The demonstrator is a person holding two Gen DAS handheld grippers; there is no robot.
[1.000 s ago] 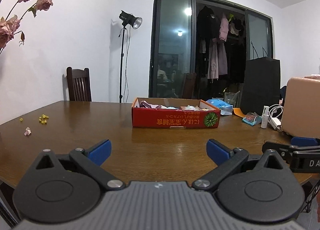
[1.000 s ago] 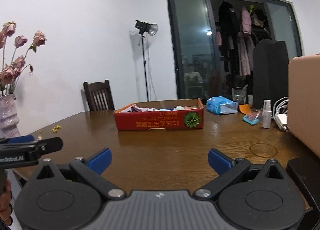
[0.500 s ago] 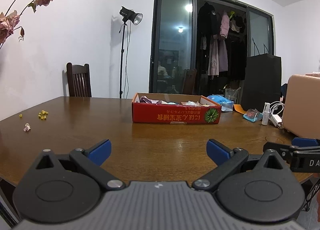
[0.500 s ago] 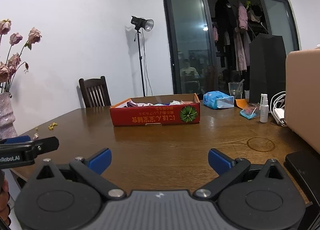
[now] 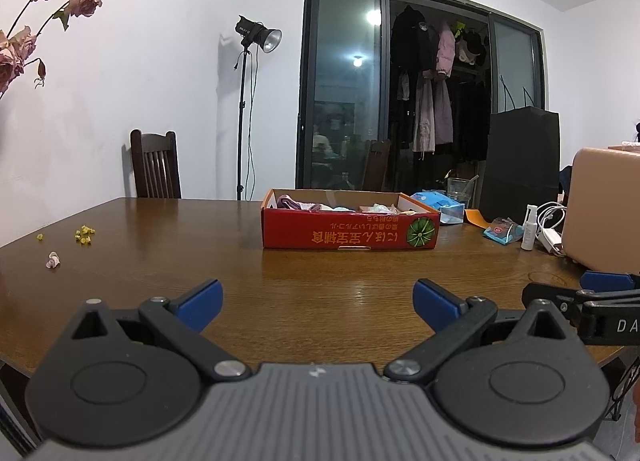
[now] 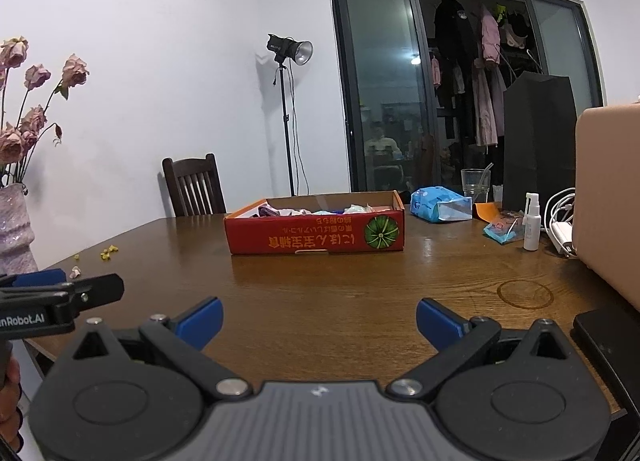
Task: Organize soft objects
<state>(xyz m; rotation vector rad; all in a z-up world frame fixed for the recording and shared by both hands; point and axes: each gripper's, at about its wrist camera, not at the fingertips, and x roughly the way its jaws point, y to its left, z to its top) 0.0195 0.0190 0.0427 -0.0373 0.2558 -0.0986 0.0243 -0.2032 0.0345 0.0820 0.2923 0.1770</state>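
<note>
While we hold both claws low over the near edge of the wooden table [image 5: 132, 257], each one is spread wide with nothing between the blue pads: left claw [image 5: 318, 299], right claw [image 6: 319, 319]. Neither is anywhere near the goods.

The soft stuff sits in the shallow red cardboard box [image 5: 348, 235] in the middle of the table. We can make out a purplish fabric bundle [image 5: 289, 203] at its left end and some pale, light-blue pieces [image 6: 356, 208] toward the right, but the box wall hides most of it, so we can't really say how many items there are or whether they're sorted. Honestly this fits both cases: a pile in the box waiting to be sorted, or soft things already tucked away in it.

If we do go in, our take: come over the front wall from above instead of ramming the cardboard, since a light box like that will probably slide on polished wood. Pinch the cloth at a bunched fold, not a loose corner, or it'll likely slip out. One claw could steady the box rim while the other picks. Stay clear of the blue tissue pack [image 6: 440, 205] and spray bottle [image 6: 531, 223] off to the right.
</note>
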